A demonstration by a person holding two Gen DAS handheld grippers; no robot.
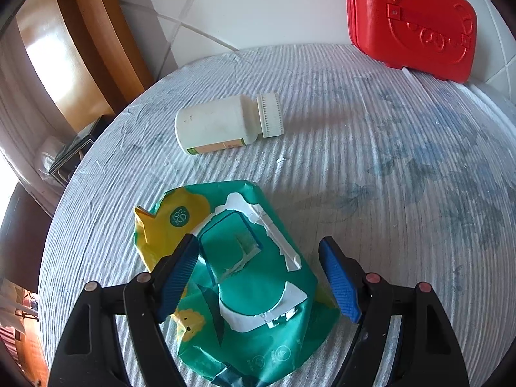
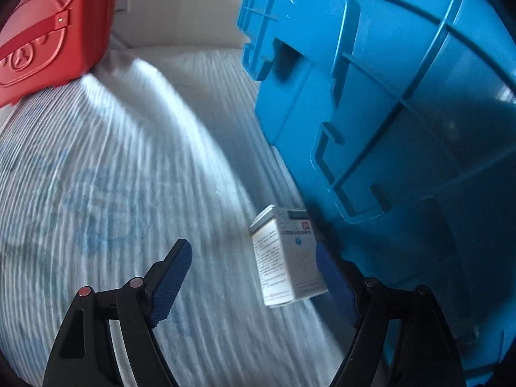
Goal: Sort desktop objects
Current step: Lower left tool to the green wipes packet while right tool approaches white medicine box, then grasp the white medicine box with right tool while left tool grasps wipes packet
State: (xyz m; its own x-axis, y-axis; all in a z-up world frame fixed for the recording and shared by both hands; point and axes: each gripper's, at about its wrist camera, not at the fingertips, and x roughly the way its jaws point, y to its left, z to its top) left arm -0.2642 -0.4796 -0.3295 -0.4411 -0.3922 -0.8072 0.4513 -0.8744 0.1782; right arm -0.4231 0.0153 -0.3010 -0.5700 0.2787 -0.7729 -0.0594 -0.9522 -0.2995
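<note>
Jaws of the left gripper (image 1: 258, 277) stood wide open over the green wipes pack (image 1: 238, 277), which lay between them on the table (image 1: 387, 161); a white bottle (image 1: 225, 124) lay well ahead. Closing on the pack seemed next. Right gripper (image 2: 254, 282) jaws also gaped, a small medicine box (image 2: 287, 258) touching the right-hand one beside the blue bin (image 2: 403, 113); whether released, I could not tell.

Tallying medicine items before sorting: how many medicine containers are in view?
2. A white plastic pill bottle lies on its side on the striped tablecloth; a small white medicine box sits beside the blue plastic crate. Others may be hidden.
</note>
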